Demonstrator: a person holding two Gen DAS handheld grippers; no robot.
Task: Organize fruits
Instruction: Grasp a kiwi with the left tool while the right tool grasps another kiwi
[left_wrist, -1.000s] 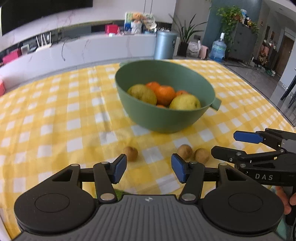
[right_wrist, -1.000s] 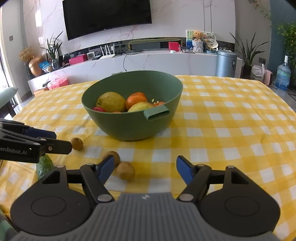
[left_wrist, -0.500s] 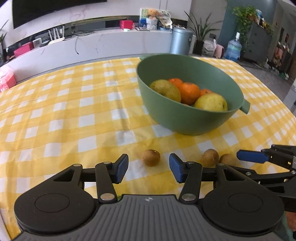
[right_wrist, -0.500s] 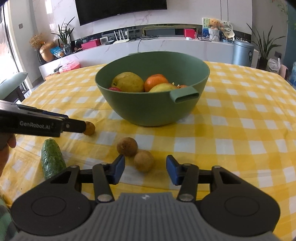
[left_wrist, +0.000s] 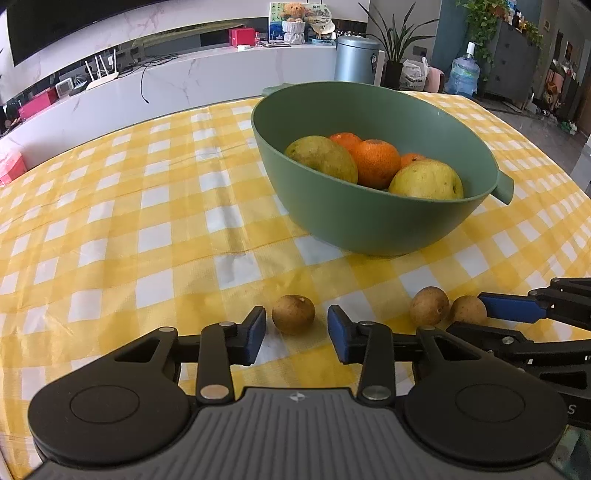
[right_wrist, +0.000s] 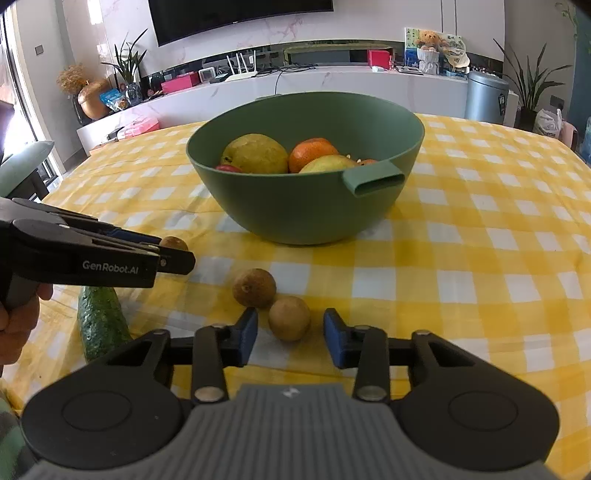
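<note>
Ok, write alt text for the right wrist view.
The open right gripper straddles a small brown fruit on a yellow checked cloth; a second fruit touches it. Behind stands a green bowl of fruit; the left gripper and a cucumber are left.

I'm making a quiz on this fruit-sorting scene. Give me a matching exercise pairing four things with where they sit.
Things:
1. orange
2. cucumber
3. lone brown fruit
4. green bowl

Places:
A. between the open left gripper fingers
B. inside the bowl
C. on the checked cloth, holding fruit
D. lying under the left gripper, seen from the right wrist

Pairs: 1-B, 2-D, 3-A, 4-C
</note>
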